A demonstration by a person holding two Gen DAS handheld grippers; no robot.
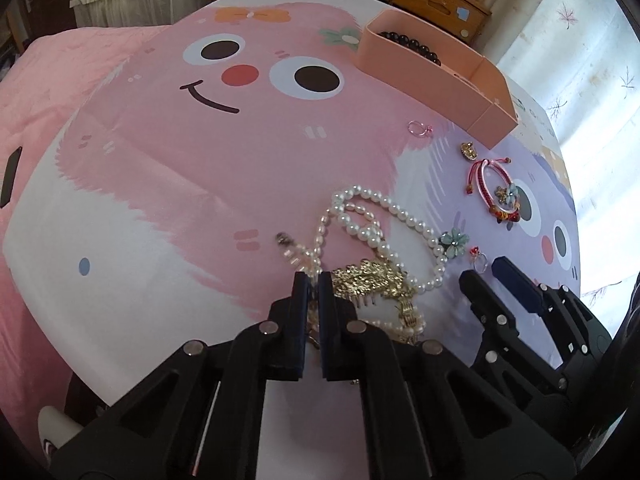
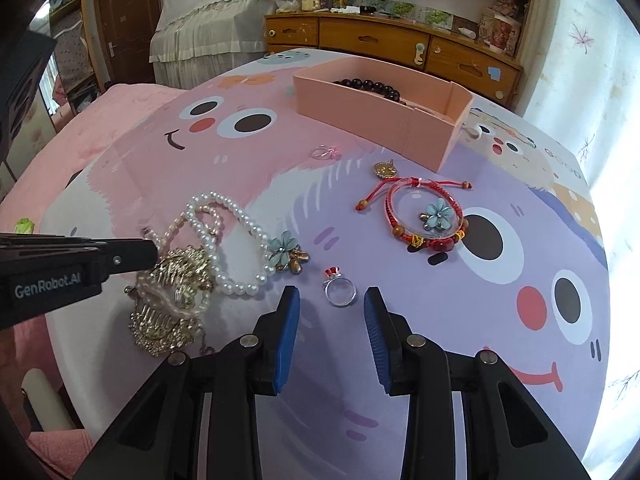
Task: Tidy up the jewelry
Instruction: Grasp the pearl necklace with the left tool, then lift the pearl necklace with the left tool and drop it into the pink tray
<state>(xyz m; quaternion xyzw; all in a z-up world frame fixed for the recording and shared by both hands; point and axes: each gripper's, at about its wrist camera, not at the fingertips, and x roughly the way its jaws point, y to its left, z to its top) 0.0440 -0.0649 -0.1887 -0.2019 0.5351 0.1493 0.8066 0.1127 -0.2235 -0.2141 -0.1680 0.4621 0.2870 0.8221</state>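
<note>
Left gripper (image 1: 314, 280): low over the worktop (image 1: 160, 184), fingers nearly together, clamped on the pearls (image 1: 376, 216) beside the gold comb (image 1: 372, 276).
Right gripper (image 2: 331, 300): hovering, fingers apart either side of the ring (image 2: 340, 290).
Red bracelet (image 2: 428, 216): mid-worktop.
Box (image 2: 376, 112): far, holding dark beads (image 2: 372, 85).

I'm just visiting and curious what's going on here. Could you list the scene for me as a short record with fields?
surface: table under a cartoon-print cloth
left gripper: jaws nearly closed at the jewelry pile; hold unclear
right gripper: open, silver ring with red stone between its fingertips
pile: pearl necklace tangled with gold hair comb
loose pieces: red braided bracelet, pink ring, gold pendant
pink box: open, dark bead bracelet inside
</note>
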